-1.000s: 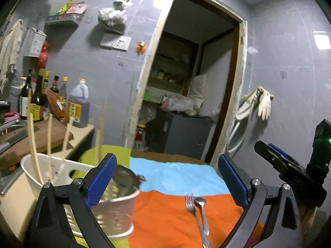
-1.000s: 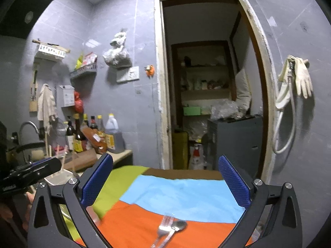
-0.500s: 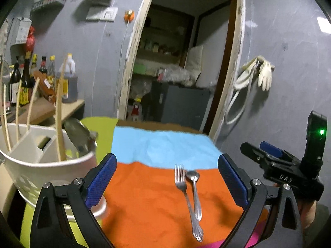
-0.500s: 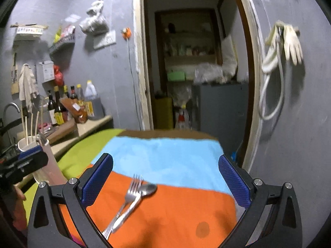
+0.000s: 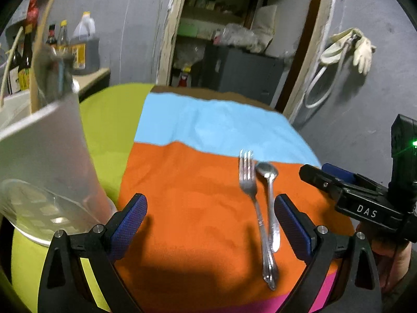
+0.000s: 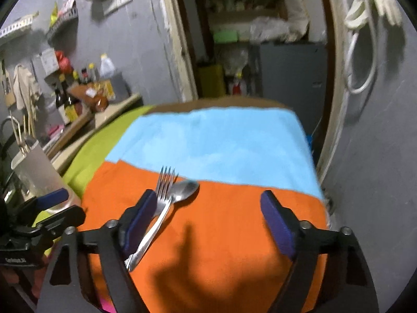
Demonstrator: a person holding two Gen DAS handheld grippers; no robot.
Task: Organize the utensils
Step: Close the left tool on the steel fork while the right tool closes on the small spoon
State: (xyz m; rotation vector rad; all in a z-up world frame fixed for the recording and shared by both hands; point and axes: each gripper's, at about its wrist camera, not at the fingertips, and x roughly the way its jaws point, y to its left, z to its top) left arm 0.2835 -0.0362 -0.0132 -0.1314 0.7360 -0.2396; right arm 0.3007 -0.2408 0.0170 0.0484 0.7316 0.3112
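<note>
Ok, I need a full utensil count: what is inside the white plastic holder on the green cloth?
Inside the white plastic holder, light wooden chopsticks and a blurred metal utensil stick up above the rim. Its opaque wall hides anything lower down.

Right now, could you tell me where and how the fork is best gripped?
Grip the fork at its neck just below the tines, from above, fingers across its width. It lies flat on the orange cloth, and lower down its handle crosses the spoon, so the neck is probably the clearest part.

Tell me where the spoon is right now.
The spoon lies on the orange cloth, touching the fork on its right in the left wrist view.
</note>
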